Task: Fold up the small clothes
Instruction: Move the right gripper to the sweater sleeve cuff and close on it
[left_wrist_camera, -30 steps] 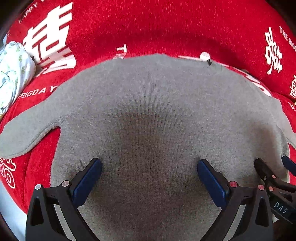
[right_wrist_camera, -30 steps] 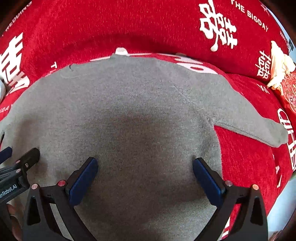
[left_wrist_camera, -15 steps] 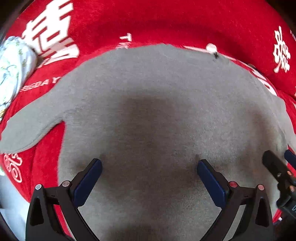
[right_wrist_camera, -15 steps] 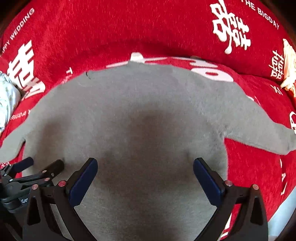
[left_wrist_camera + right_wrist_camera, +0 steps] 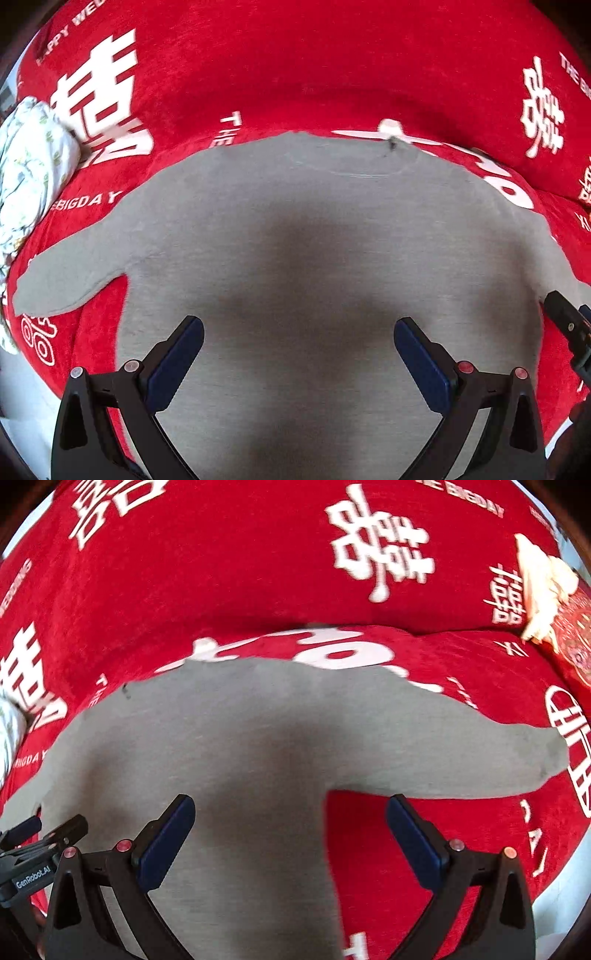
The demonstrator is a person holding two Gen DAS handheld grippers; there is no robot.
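The grey knit sweater [image 5: 314, 266] lay flat on the red printed blanket [image 5: 332, 74], front or back up I could not tell, with both sleeves spread out to the sides and no fold yet made in it. By my judgement the task stood at its very beginning: the garment was laid out, and the sleeves and body were all left to fold.

The left gripper [image 5: 298, 354] hung over the lower body of the sweater with its jaws wide apart and nothing between them. The right gripper [image 5: 290, 832] was likewise spread wide and empty, astride the sweater's right side edge below the right sleeve [image 5: 480, 760], one finger over cloth, the other over bare blanket.

The left sleeve [image 5: 74, 273] ended near the blanket's near-left edge, where a pale surface showed beyond. A floral bundle of cloth [image 5: 29, 173] sat beyond that sleeve, apart from it. Beyond the sweater's collar [image 5: 369, 162] the blanket was bare. A cream tasselled item [image 5: 543, 587] lay well beyond the right sleeve. There seemed room to fold both sleeves inward.
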